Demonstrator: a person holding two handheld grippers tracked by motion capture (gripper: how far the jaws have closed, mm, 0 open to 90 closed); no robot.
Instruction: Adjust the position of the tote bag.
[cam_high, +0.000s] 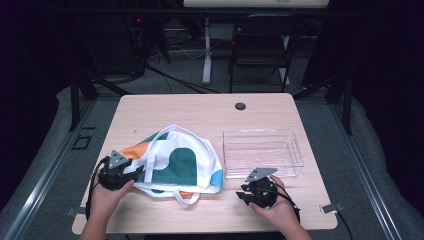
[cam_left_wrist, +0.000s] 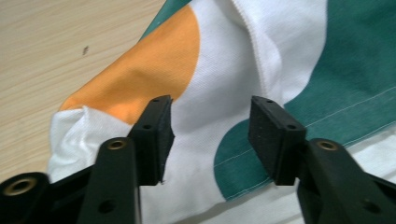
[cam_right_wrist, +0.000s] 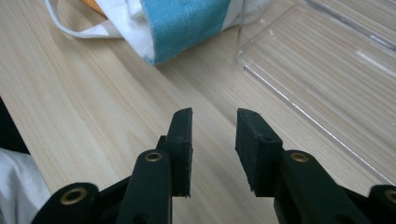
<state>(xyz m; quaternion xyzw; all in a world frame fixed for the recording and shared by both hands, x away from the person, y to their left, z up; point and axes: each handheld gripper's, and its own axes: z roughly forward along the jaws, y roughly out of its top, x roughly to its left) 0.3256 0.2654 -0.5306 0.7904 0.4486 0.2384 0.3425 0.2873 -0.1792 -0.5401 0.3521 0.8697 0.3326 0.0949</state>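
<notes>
On the table (cam_high: 200, 107), a light wood top with a round cable hole (cam_high: 240, 106) near its far edge, three items are laid out in front of the person.

1. Bag (cam_high: 175, 162). A white cloth bag with green, orange and blue patches lies flat at left of centre. Its white strap (cam_high: 186, 199) loops out toward the near edge. In the right gripper view the blue corner (cam_right_wrist: 184, 25) lies near the corner of the bin, apart from it.

2. Bin (cam_high: 263, 152). A clear plastic bin stands upright at right of centre, just beside the bag, with nothing visible inside. In the right gripper view its near wall (cam_right_wrist: 317, 116) runs along the right side of the frame.

3. Left gripper (cam_high: 120, 172). Held in the left hand (cam_high: 105, 197) at the left edge of the bag. The jaws stand moderately apart over the cloth, where white meets the orange patch (cam_left_wrist: 149, 70) and the green patch (cam_left_wrist: 243, 154). The pads (cam_left_wrist: 159, 135) grip nothing; whether they touch the cloth cannot be told.

4. Right gripper (cam_high: 257, 190). Held in the right hand (cam_high: 277, 207) just in front of the bin's near wall. The jaws stand narrowly apart over bare wood and hold nothing. The gripper (cam_right_wrist: 214, 144) points between bag and bin.
</notes>
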